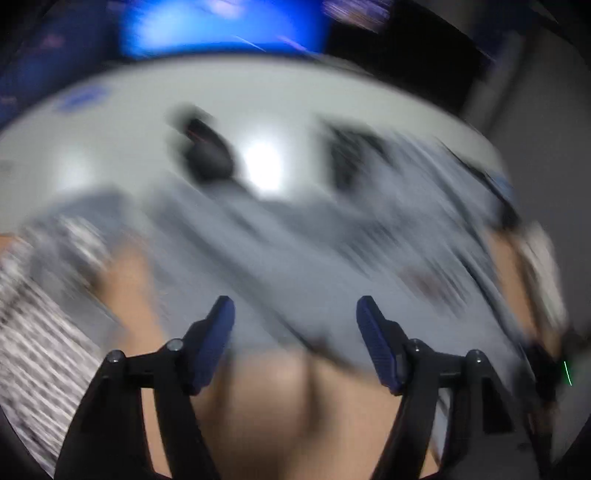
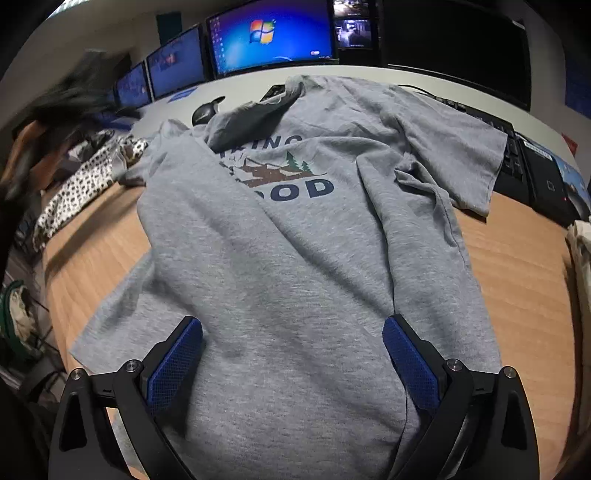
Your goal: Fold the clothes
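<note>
The grey T-shirt (image 2: 295, 236) fills mid-frame on the desk (image 2: 517, 266), one side flap folded over the print; both the right gripper (image 2: 291, 354) and left gripper (image 1: 295, 332) gape, empty; folding looks midway, the lower-right sleeve wants tucking

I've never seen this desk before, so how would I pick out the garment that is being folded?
Find the wooden desk in front of the row of monitors. Spread across its middle lies a grey T-shirt with a mountain-and-trees print. The leopard-print cloth to its left is spotted; the shirt is plain grey.
</note>
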`<state>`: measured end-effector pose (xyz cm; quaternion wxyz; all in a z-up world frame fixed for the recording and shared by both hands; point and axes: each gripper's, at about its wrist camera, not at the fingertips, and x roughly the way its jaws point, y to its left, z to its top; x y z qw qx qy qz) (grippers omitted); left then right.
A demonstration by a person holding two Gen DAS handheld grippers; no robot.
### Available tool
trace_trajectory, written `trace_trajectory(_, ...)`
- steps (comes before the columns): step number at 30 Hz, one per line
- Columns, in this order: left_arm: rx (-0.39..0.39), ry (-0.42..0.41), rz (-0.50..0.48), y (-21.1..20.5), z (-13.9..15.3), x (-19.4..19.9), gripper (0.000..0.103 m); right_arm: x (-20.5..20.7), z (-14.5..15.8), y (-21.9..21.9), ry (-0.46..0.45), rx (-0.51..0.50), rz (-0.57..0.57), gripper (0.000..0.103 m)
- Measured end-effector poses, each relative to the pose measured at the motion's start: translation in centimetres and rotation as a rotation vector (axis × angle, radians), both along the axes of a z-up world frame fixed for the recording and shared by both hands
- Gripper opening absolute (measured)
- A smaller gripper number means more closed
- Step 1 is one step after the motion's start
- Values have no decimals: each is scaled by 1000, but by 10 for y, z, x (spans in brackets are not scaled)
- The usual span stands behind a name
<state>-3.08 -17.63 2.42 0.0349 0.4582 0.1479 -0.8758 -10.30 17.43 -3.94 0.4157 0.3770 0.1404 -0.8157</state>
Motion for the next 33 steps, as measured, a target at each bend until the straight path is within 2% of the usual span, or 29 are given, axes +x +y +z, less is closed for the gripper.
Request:
trace_trajectory(2,63,-38,-136,51,-21,20,75,1,0,-1,3,3,-8,100)
trace_trajectory(3,57,-59,-182,71,-30,25,81,1,0,-1,4,5,-12,100)
trace_trajectory(5,46,-88,-251,108,-47,34,84,1,0,-2,6,8,-19,100)
trace_trajectory(7,18,-116,-306,140,-62,39,87,2,0,-3,9,11,-27,100)
trace_trajectory(9,-16,-111,-350,165,-72,42,89,4,1,-1,9,17,-37,100)
trace_trajectory(10,-69,-100,-341,175,-77,45,94,6,2,2,-1,8,-37,100)
trace_trajectory(11,-123,-88,-332,186,-82,47,93,7,4,6,-11,-1,-36,100)
trace_trajectory(12,-160,-70,-324,193,-85,50,90,9,6,10,-21,-9,-36,100)
trace_trajectory(14,-195,-16,-311,197,-82,54,61,12,12,22,-22,-30,-49,100)
trace_trajectory(15,-196,-4,-294,196,-80,56,26,13,18,30,-12,-40,-59,100)
trace_trajectory(16,-165,-9,-269,191,-79,58,7,13,24,41,7,-46,-81,100)
trace_trajectory(19,-56,-15,-210,171,-83,63,7,9,39,71,60,-16,-160,100)
trace_trajectory(20,-52,-17,-193,165,-83,69,6,7,41,78,64,-4,-178,100)
trace_trajectory(24,-47,-26,-144,145,-78,90,6,-2,41,97,-11,-21,-182,100)
trace_trajectory(27,-68,-40,-87,131,-70,108,6,-4,30,94,-99,-24,-150,99)
trace_trajectory(28,-72,-44,-63,125,-68,112,6,-4,24,89,-121,-7,-140,97)
trace_trajectory(30,-61,-56,-12,106,-68,117,6,-4,12,79,-125,47,-130,77)
trace_trajectory(31,-60,-65,16,97,-68,121,7,-2,9,73,-98,81,-126,74)
trace_trajectory(33,-86,-87,81,79,-70,135,7,3,8,63,-55,137,-114,30)
